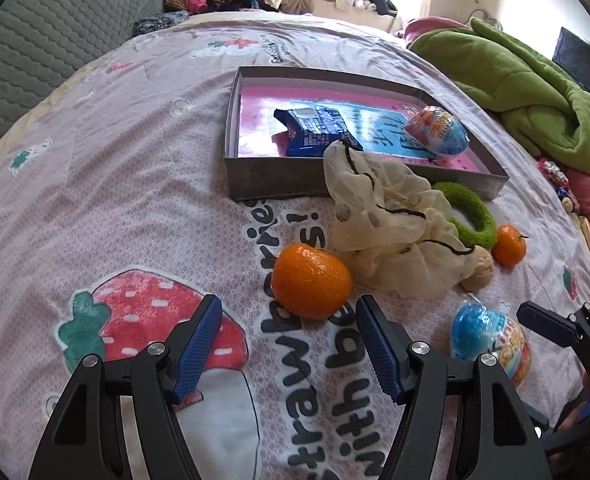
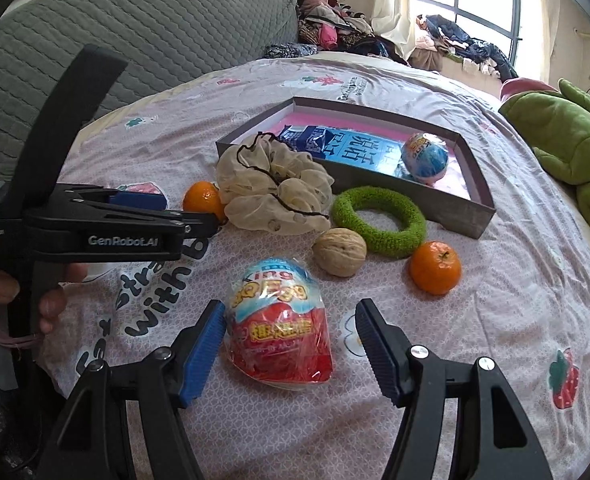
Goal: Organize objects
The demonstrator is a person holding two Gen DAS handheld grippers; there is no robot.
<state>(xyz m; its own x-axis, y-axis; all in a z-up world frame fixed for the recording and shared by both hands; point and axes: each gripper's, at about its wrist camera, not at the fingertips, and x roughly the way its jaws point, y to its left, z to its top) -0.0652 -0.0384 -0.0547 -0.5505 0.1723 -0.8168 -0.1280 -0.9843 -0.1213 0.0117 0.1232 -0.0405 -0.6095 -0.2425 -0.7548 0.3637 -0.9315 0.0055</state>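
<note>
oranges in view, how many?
2. One orange lies just ahead of the left tongs; the other orange sits beside the green ring. The mesh bag may hide more.

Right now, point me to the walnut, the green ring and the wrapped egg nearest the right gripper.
walnut (image 2: 339, 251), right wrist view, middle of shell.
green ring (image 2: 411, 232), right wrist view, lower right of loop.
wrapped egg (image 2: 281, 320), right wrist view, middle of wrapper.

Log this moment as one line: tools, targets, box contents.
left tool: open, before big orange | right tool: open, around wrapped egg, not gripping | box: blue packet, egg
</note>
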